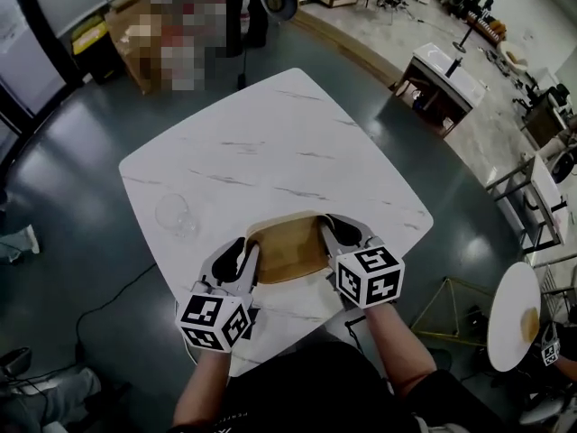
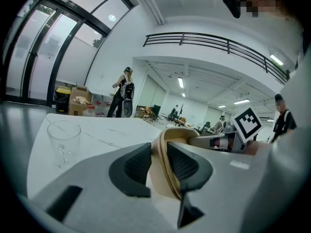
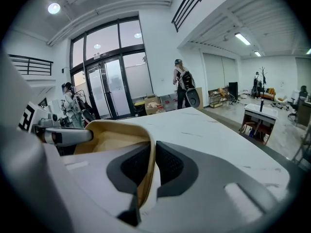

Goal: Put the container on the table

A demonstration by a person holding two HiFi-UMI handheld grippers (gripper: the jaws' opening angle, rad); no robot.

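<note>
A shallow tan wooden container (image 1: 287, 249) hangs over the near part of the white marble table (image 1: 270, 142), held from both sides. My left gripper (image 1: 250, 257) is shut on its left rim, and the rim (image 2: 163, 165) shows pinched between the dark pads. On the opposite side my right gripper (image 1: 326, 234) is shut on the right rim (image 3: 149, 168). In the right gripper view the container's hollow (image 3: 109, 139) opens to the left, with the left gripper (image 3: 63, 136) at its far side. I cannot tell whether the container's bottom touches the table.
A clear drinking glass (image 1: 176, 214) stands on the table left of the container, also in the left gripper view as a glass (image 2: 63, 142). Cardboard boxes (image 1: 135, 34) and a standing person (image 1: 243, 7) are beyond the far edge. A small table (image 1: 442, 70) sits at right.
</note>
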